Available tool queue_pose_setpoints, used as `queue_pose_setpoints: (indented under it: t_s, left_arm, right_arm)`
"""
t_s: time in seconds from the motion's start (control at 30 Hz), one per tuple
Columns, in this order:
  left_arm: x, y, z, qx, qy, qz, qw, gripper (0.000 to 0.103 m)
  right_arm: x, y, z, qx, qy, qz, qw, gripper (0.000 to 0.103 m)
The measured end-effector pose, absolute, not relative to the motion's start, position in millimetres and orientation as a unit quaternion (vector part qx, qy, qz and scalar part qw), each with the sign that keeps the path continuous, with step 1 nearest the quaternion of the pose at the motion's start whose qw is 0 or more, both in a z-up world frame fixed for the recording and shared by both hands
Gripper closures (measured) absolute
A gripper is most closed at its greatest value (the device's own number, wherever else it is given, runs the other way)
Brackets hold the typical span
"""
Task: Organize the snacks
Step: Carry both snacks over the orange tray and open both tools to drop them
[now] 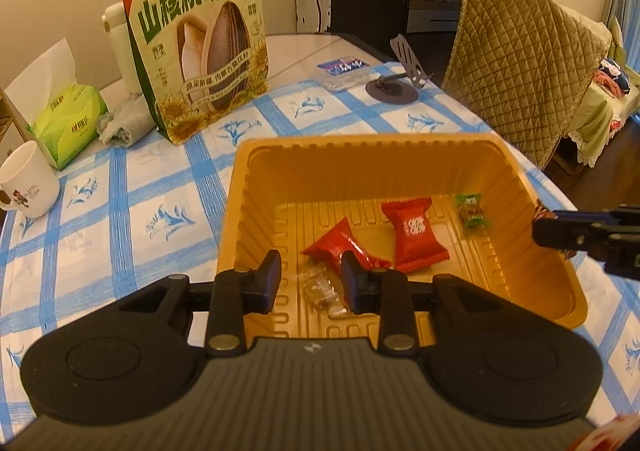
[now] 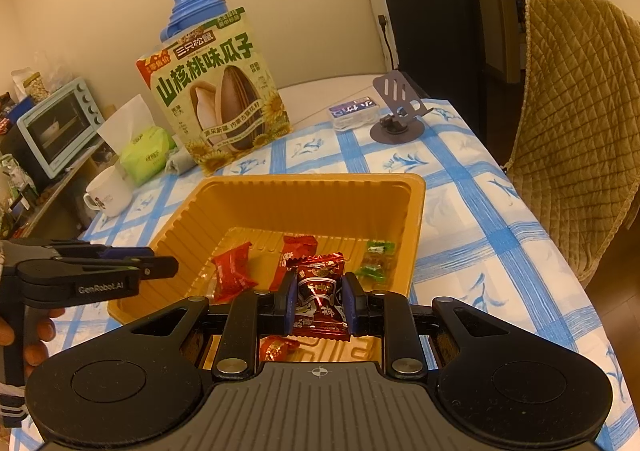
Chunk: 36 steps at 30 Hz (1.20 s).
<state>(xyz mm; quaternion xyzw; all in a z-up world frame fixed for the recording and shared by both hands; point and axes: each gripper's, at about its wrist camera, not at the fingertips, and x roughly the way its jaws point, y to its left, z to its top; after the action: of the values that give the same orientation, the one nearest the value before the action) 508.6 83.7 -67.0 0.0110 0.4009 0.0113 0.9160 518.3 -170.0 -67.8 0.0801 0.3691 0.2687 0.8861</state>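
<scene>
My right gripper (image 2: 318, 301) pinches a dark red crinkly foil-wrapped candy (image 2: 319, 293), light and slippery, by its plump middle above the near edge of the orange ribbed plastic tray (image 2: 304, 187), while my left gripper (image 1: 310, 279) hovers spread, empty.

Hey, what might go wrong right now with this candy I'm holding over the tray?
1. The right gripper pinches the dark red candy by its slippery wrapper; it might slip out early.
2. It hangs near the yellow tray's front edge, so a release here could miss.
3. The open left gripper also sits over the tray; the two could bump.
</scene>
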Motion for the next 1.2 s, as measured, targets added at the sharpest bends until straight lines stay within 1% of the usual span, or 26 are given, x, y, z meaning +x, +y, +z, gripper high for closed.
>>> queue_pose_setpoints:
  t_s: [0.1,0.5,0.73,0.77,0.83,0.9,0.93,0.97,1.03,1.2]
  left_arm:
    - [512.7,84.3,-64.0,0.011,0.398,0.014,0.917,0.071]
    - [516.4,84.9,-68.9,0.009,0.402,0.015,0.915,0.071]
    - [517.0,85.4,-68.5,0.006,0.401,0.016,0.916,0.071]
    - [516.9,85.4,-68.5,0.006,0.401,0.015,0.916,0.07]
    - [515.9,85.6,-68.0,0.004,0.4,0.013,0.916,0.062]
    - [514.0,85.2,-66.7,0.005,0.397,0.013,0.918,0.058]
    - [513.4,84.9,-66.1,0.005,0.396,0.013,0.918,0.057]
    - [512.6,84.7,-65.4,0.005,0.395,0.013,0.919,0.055]
    - [510.6,84.0,-64.4,0.004,0.393,0.013,0.92,0.051]
    - [506.7,83.3,-61.0,0.001,0.389,0.012,0.921,0.041]
  right_arm:
    - [525.0,-167.5,-70.1,0.079,0.374,0.266,0.885,0.079]
    - [542.9,-156.4,-87.8,0.054,0.394,0.249,0.883,0.078]
    - [544.0,-152.1,-88.8,0.042,0.388,0.25,0.886,0.078]
    - [543.4,-151.6,-88.1,0.042,0.383,0.254,0.887,0.078]
    - [543.1,-149.7,-86.3,0.038,0.381,0.249,0.89,0.077]
    - [543.6,-149.2,-84.8,0.04,0.381,0.243,0.891,0.065]
    - [543.4,-149.9,-83.9,0.045,0.381,0.243,0.891,0.045]
    - [541.7,-151.5,-82.3,0.05,0.374,0.242,0.894,0.033]
    - [536.5,-153.5,-78.1,0.052,0.355,0.242,0.901,0.031]
    - [534.8,-154.0,-73.1,0.055,0.36,0.249,0.898,0.031]
